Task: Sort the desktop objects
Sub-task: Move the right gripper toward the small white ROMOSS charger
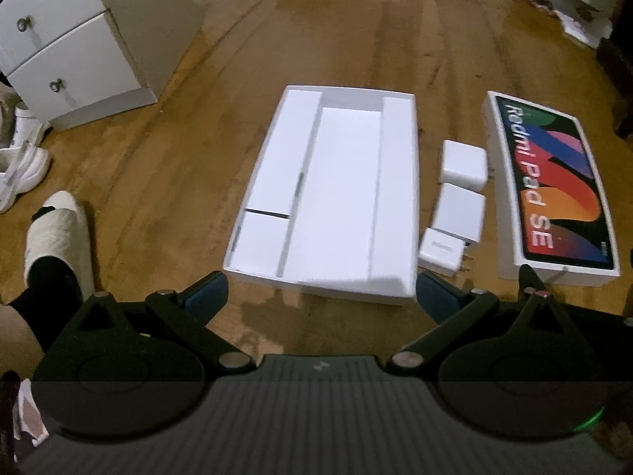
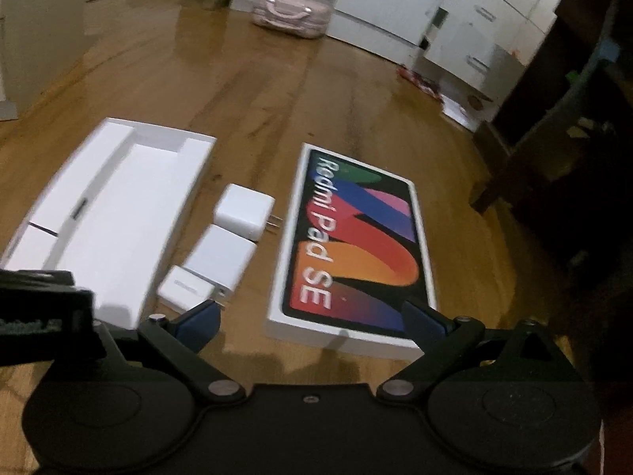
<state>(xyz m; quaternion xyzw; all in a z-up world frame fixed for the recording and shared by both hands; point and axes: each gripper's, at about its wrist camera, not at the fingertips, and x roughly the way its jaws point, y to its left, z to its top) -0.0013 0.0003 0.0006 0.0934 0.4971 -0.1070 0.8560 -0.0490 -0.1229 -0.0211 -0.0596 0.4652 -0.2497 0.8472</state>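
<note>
Left gripper (image 1: 321,291) jaws spread wide, empty, over glossy wood floor (image 1: 316,39) facing the open white cardboard box tray (image 1: 399,182). Right gripper (image 2: 310,318) likewise wide, empty, at the near edge of the printed Redmi Pad SE lid (image 2: 352,245). Three smooth white chargers (image 2: 215,255) sit in a row between tray and lid.

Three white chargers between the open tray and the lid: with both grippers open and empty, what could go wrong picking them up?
1. The chargers lie packed in a row, seemingly touching; gripping one may nudge its neighbour.
2. Prongs protrude toward the Redmi Pad SE lid and might snag.
3. The tray has narrow compartments; a tilted charger might catch a wall.
</note>
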